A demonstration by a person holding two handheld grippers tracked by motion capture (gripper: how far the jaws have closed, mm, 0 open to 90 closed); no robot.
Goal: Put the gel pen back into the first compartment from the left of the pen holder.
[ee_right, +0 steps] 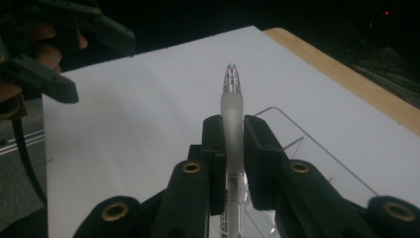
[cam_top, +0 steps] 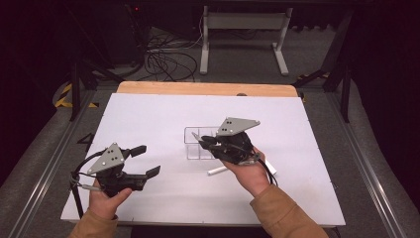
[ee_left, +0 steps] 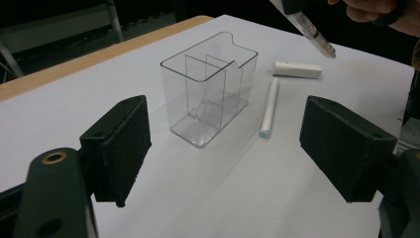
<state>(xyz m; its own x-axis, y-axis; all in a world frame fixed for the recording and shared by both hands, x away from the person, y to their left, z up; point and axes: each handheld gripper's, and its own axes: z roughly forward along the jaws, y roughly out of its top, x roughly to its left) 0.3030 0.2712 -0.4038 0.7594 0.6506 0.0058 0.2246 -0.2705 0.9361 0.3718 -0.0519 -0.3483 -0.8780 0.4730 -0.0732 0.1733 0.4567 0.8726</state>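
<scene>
i've got the pen (ee_right: 232, 124) clamped in my right claw (ee_right: 232, 148), carried above the clear organizer (ee_left: 208, 99) on the white surface (cam_top: 148, 124). next i'd tip it point-down into a compartment; my left claw (ee_left: 225, 148) waits open nearby.

One clear plastic organizer (ee_left: 208, 94) stands on the white table (cam_top: 148, 119), and it has three compartments as far as its dividers show. There are two pens: one frosted pen (ee_right: 232, 129) clamped in the right claw (ee_right: 233, 134), and one white pen (ee_left: 269, 110) lying on the table beside the organizer. One white eraser block (ee_left: 297, 70) lies near it. The claws number two, the left claw (ee_left: 225, 148) being the second.
</scene>
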